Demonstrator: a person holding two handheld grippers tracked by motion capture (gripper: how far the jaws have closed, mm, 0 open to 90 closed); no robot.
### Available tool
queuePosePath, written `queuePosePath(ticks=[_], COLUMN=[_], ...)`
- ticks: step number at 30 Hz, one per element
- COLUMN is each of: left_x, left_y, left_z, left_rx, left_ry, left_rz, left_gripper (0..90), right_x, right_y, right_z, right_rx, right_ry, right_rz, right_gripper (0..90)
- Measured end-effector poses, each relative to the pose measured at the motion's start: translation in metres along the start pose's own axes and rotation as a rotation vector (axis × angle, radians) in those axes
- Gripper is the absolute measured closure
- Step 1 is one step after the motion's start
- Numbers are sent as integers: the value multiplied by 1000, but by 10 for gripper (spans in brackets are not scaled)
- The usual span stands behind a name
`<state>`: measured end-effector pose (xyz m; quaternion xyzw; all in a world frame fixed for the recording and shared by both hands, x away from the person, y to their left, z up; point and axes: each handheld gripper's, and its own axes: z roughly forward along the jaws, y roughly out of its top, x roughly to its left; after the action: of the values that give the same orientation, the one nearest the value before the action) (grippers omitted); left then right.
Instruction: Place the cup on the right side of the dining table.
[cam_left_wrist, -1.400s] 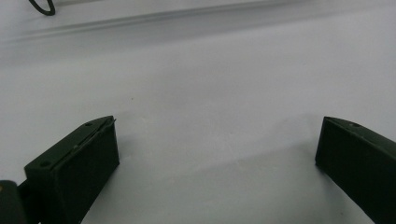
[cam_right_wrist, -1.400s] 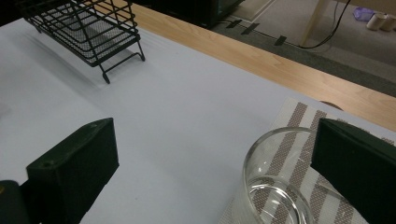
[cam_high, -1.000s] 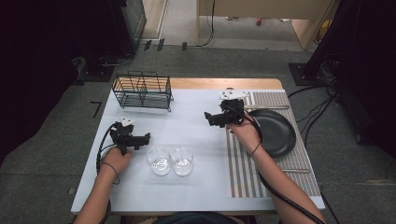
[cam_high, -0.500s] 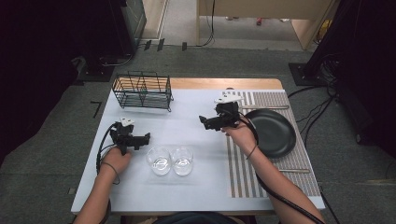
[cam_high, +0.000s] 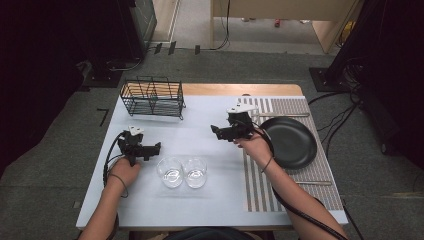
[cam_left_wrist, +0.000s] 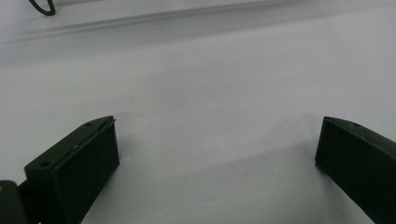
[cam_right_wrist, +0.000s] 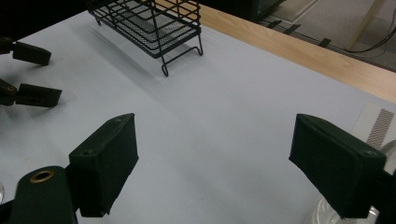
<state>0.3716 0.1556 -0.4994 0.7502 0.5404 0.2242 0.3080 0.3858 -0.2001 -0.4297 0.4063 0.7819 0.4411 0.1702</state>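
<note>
My left gripper (cam_high: 158, 147) rests on the white table (cam_high: 210, 205), just left of two clear glasses (cam_high: 170, 171) (cam_high: 195, 171). In its own view the left gripper (cam_left_wrist: 218, 121) stands open over bare tabletop. My right gripper (cam_high: 215, 131) hovers at the table's middle and points left, between the wire rack (cam_high: 152, 96) and the black plate (cam_high: 292, 142). The right gripper (cam_right_wrist: 215, 119) has just been closing its jaws; they still stand apart with nothing between them. Its view also takes in the rack (cam_right_wrist: 149, 23) and the left gripper (cam_right_wrist: 53, 77).
A striped placemat (cam_high: 260, 185) lies under the plate on the right, with cutlery (cam_high: 272, 115) at its far edge and another piece (cam_high: 312, 183) nearer me. A wooden strip (cam_high: 240, 89) runs along the table's far edge. Cables trail from both grippers.
My right gripper has moved left, away from the plate's edge toward the table's middle. The left gripper and the glasses have stayed put.
</note>
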Motion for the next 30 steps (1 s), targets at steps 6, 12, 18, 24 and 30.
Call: queuePosePath(ticks=[6,12,18,24,30], left_x=[0,0,0,0,0], left_y=[0,0,0,0,0], left_z=[0,0,0,0,0], left_rx=[0,0,1,2,2], left_ry=[0,0,0,0,0], left_rz=[0,0,0,2,2], left_gripper=[0,0,0,0,0], right_x=[4,9,11,13,16], right_y=[-4,-8,-14,-18,-23], right_z=[5,11,18,24,31], right_rx=[2,13,28,27,40], right_ry=[34,36,56,84,110], right_rz=[-27,-71,-73,-95,-119], right_gripper=[159,164,174,187,198])
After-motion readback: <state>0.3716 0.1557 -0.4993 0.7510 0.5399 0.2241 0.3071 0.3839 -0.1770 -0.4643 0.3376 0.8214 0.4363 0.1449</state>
